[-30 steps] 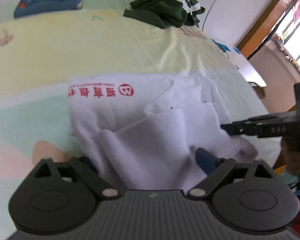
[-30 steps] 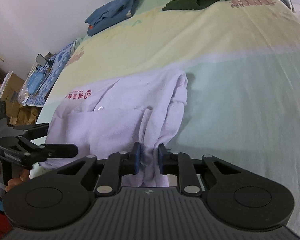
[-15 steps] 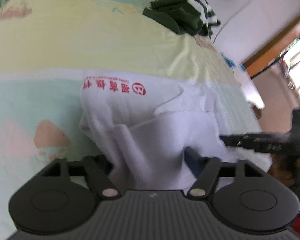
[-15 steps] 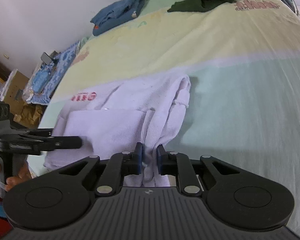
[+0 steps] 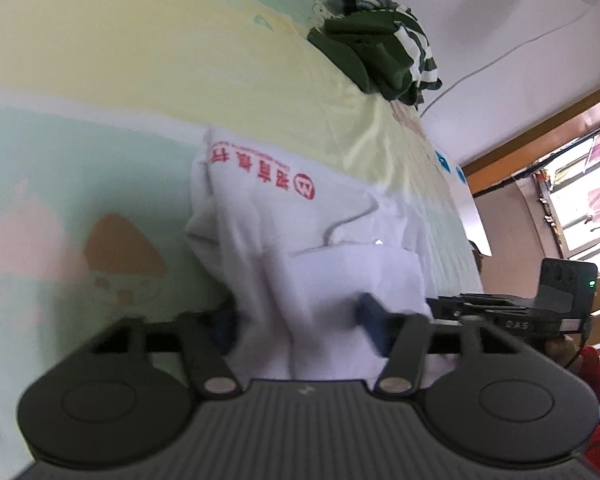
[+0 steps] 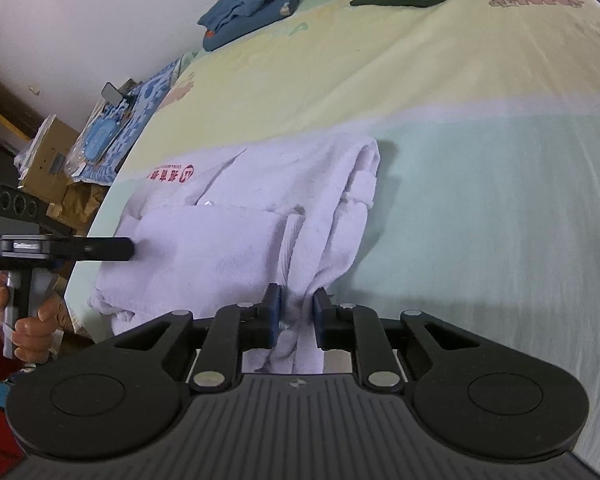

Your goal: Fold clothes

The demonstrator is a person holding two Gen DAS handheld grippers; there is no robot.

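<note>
White shirt [image 6: 260, 216] lies part-folded at near edge of bed [image 6: 480, 128], red logo at its far left. R gripper [image 6: 296, 312] clenched on bunched near hem. L gripper [image 5: 300, 316] fingers spread wide w/ fabric between, not pinching. Blue garment [image 6: 252, 4] and green striped clothes [image 5: 380, 56] at far side.
</note>
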